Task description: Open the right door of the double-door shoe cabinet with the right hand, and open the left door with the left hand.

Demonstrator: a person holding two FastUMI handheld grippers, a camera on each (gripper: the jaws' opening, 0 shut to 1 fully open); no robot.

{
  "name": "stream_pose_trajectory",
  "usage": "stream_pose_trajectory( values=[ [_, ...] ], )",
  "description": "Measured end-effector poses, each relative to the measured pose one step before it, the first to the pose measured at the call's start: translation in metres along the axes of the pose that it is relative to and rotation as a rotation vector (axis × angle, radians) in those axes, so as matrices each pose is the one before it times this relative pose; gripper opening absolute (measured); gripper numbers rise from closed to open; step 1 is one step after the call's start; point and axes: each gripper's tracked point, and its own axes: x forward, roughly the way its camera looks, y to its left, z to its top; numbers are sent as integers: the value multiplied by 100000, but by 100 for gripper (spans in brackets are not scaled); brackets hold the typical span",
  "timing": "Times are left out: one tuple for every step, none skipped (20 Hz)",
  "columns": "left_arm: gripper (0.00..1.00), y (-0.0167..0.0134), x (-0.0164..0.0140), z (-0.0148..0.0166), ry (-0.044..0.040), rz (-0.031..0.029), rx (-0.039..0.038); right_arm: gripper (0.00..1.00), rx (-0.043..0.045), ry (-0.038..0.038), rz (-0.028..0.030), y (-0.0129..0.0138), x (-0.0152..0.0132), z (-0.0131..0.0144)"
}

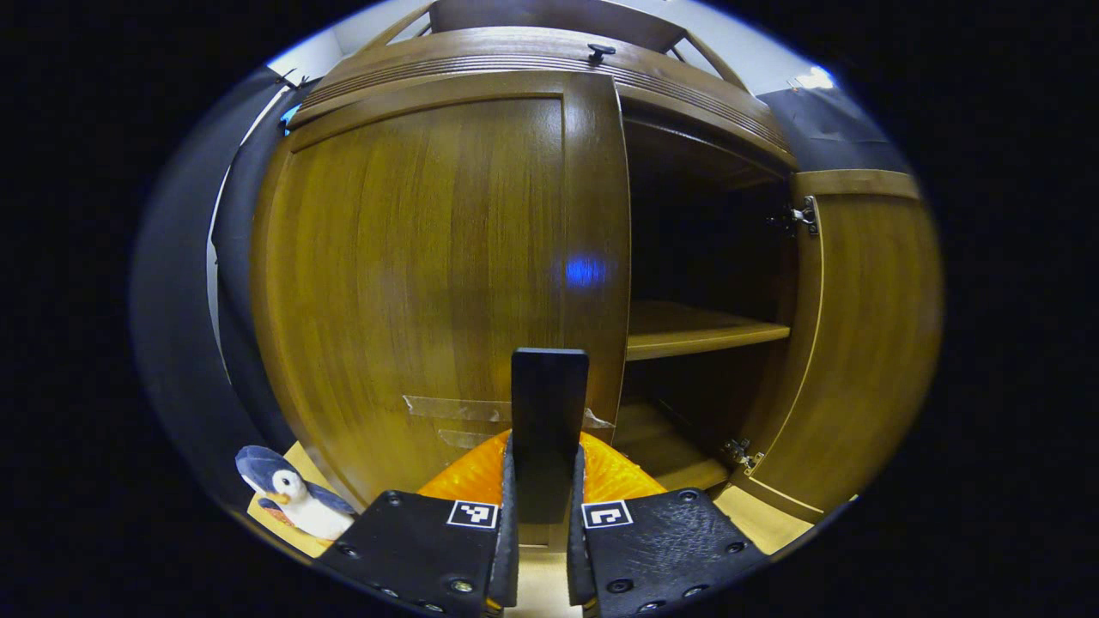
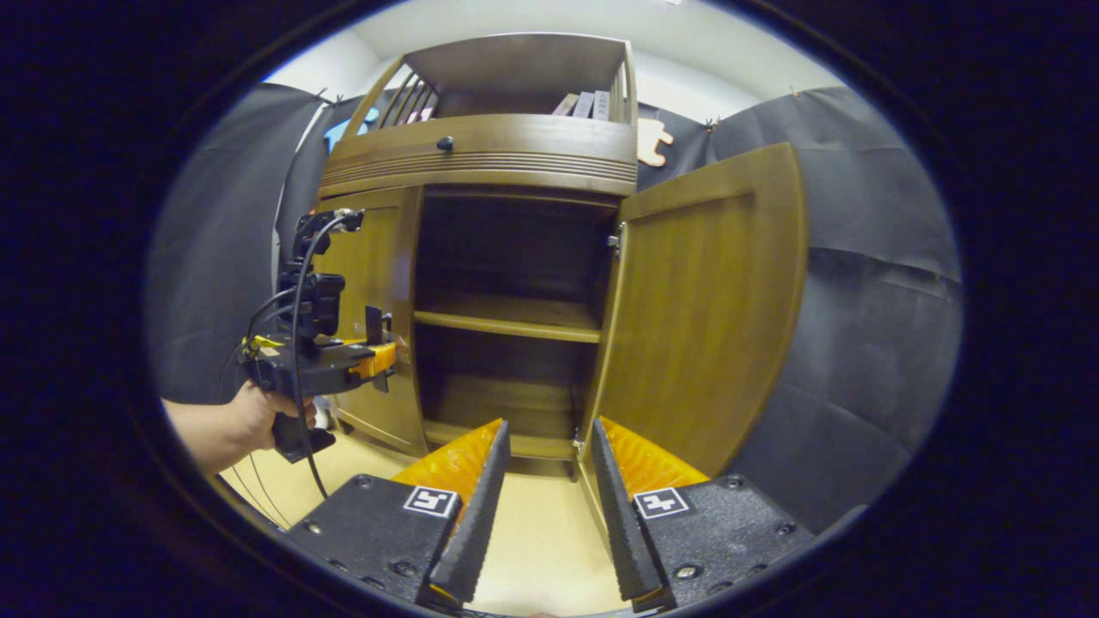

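Left gripper (image 1: 547, 481): clenched, both fingers pressed on a dark upright handle (image 1: 549, 403) at the free edge of the left door (image 1: 429, 283). In the right gripper view it (image 2: 378, 343) sits at the left, carried by a hand (image 2: 249, 421), with cables (image 2: 296, 343) looping from it and its fingers against the left door (image 2: 373, 283).

Right gripper (image 2: 549, 506): released, jaws spread wide with nothing between them, held low in front of the cabinet's open middle, apart from the woodwork.

Surface and room: pale yellowish floor (image 2: 532, 549); black cloth wall (image 2: 867, 283) behind and to both sides of the cabinet; light wall (image 2: 687, 81) above the cloth.

Shoe cabinet (image 2: 481, 154): brown wood, grooved top rail with a small dark knob (image 2: 445, 143) at its centre. Right door (image 2: 704, 300) swung well open, hinged at the cabinet's right side; two metal hinges show in the left gripper view (image 1: 803, 215). Left door closed or nearly so, flat plain panel, with strips of clear tape (image 1: 455, 408) low on its face near the handle.

Contents: dark interior, one wooden shelf (image 2: 506, 322) across the middle and a bottom board (image 2: 489, 429); both appear bare, though the depths are too dark to tell. An open rack (image 2: 515, 73) on top of the cabinet holds a few upright books (image 2: 588, 104) at its right end.

Other: small plush penguin (image 1: 288, 493) on the floor at the cabinet's left corner.
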Motion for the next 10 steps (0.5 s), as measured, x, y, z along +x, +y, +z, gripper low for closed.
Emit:
stream_pose_trajectory(
  values=[
    [21,78,-568,-63,10,-30,-223,70,425,297,1178,447,283,-146],
    [21,52,-596,-65,126,-152,-234,64,443,44,1284,243,98,74],
    [21,165,-652,-110,73,15,140,64,376,24,1067,129,188,80],
    [21,150,-629,-45,-22,140,388,64,349,-2,1352,193,256,141],
    [21,120,-590,-95,109,345,177,64,230,157,1282,200,324,34],
    [21,164,-582,-66,6,428,34,64,-13,102,907,90,312,45],
    [21,254,-499,-138,-179,623,10,64,150,-86,1007,145,321,63],
    [21,127,-524,1,-81,683,-53,64,66,-62,633,106,251,146],
    [21,163,-537,5,-102,699,75,64,205,-125,1095,168,228,-30],
    [21,166,-443,-33,48,542,252,64,67,-6,930,186,254,42]
  ],
)
